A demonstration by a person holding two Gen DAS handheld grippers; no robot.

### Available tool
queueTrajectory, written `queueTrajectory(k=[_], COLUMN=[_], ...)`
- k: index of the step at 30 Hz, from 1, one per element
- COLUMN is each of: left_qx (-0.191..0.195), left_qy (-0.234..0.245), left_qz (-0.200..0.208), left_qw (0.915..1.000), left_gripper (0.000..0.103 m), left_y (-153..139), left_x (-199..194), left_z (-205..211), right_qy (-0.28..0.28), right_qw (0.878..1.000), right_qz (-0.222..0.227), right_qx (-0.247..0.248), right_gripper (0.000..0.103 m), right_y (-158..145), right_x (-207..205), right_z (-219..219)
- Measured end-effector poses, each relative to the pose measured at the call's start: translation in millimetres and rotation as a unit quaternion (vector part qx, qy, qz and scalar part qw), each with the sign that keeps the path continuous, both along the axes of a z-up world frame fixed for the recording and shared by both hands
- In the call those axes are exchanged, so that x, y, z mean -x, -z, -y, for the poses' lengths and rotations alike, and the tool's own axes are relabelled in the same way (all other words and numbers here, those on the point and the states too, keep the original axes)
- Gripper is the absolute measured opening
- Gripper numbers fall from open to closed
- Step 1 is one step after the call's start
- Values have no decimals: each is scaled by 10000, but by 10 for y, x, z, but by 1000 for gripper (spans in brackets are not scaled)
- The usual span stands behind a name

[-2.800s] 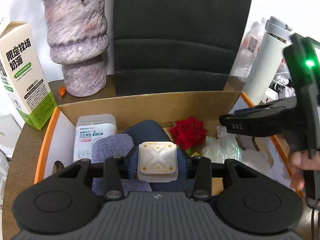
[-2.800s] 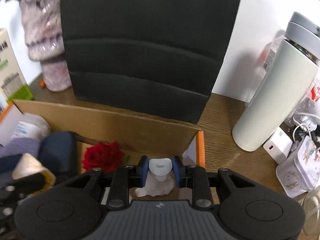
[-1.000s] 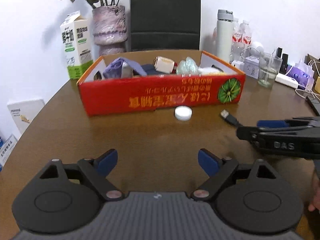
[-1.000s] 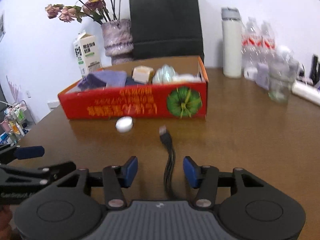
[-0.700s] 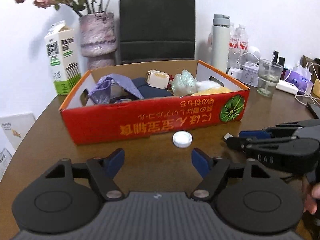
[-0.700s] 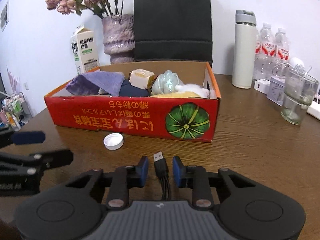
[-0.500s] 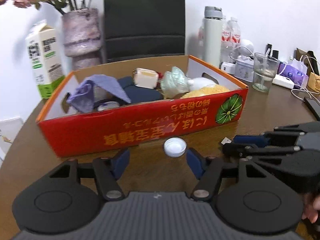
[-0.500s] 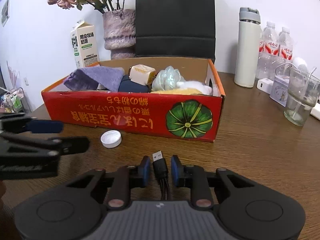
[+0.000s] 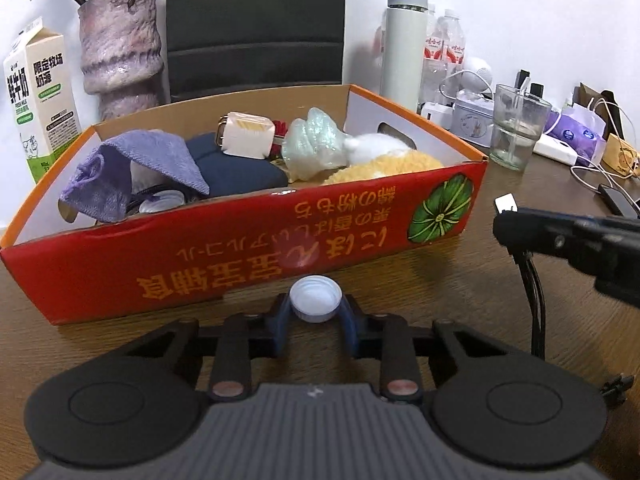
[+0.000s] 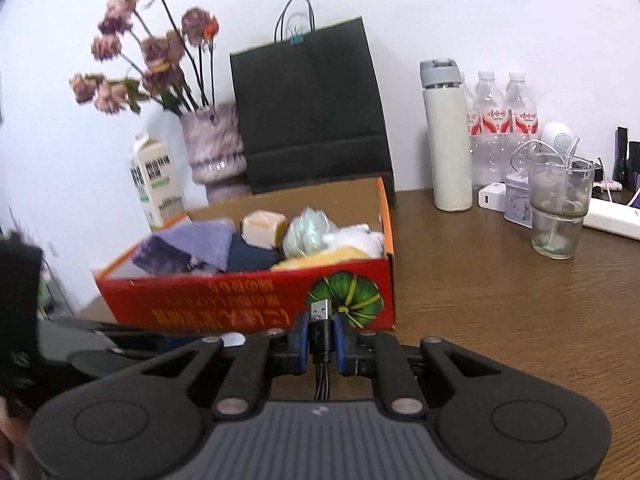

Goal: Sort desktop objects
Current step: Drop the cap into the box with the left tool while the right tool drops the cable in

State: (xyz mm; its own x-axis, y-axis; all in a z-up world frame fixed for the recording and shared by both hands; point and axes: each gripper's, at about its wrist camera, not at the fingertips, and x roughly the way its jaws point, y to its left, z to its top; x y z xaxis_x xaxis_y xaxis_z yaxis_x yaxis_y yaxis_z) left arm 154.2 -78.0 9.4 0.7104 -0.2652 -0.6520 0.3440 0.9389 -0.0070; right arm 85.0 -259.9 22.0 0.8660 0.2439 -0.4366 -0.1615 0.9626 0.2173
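A white bottle cap point(image 9: 315, 299) lies on the brown table just in front of the red cardboard box point(image 9: 240, 264). My left gripper point(image 9: 315, 311) has its jaws closing, and both blue pads touch the cap's sides. My right gripper point(image 10: 322, 330) has its jaws closing on a black USB cable point(image 10: 321, 314), whose plug sticks up past the pads. In the left wrist view the right gripper point(image 9: 504, 224) hangs at the right, the cable point(image 9: 534, 300) dangling down to the table. The box point(image 10: 248, 304) holds a purple cloth, a dark pouch, a plush toy and other items.
Behind the box stand a milk carton point(image 9: 38, 100), a stone-like vase point(image 9: 120, 48) and a black paper bag point(image 10: 308, 112). To the right are a white thermos point(image 9: 402, 44), water bottles point(image 10: 500, 120), a glass point(image 9: 518, 128), a power strip and loose white cables.
My left gripper moved forward to the cap and its jaws narrowed around it. My right gripper shut on the USB cable and lifted its plug end off the table.
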Motion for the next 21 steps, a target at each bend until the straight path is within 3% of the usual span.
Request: queueTrajectory(k=[4,10,17,21], left_qx=[3,315,451,321], left_qy=[-120,-283,-650,-683], left_qz=[175,679,946,1164], left_qw=[9998,9968,9924,9903], left_gripper=[27,27,27,27], left_y=[-87,-459,-778,-1022], left_x=[111,378,535,469], left_z=[-12,-145,-348,-424], right_qy=[-87,-71,-36,-92], right_qw=[9995,9964,9946,9907], right_qz=[205,662,813,1145], right_qx=[-226,-527,-646,-735], right_gripper=[9,6,6,6], right_y=[-87,-301,-425,-727], right_x=[75,231,319,388], right_z=[34,102,100,128])
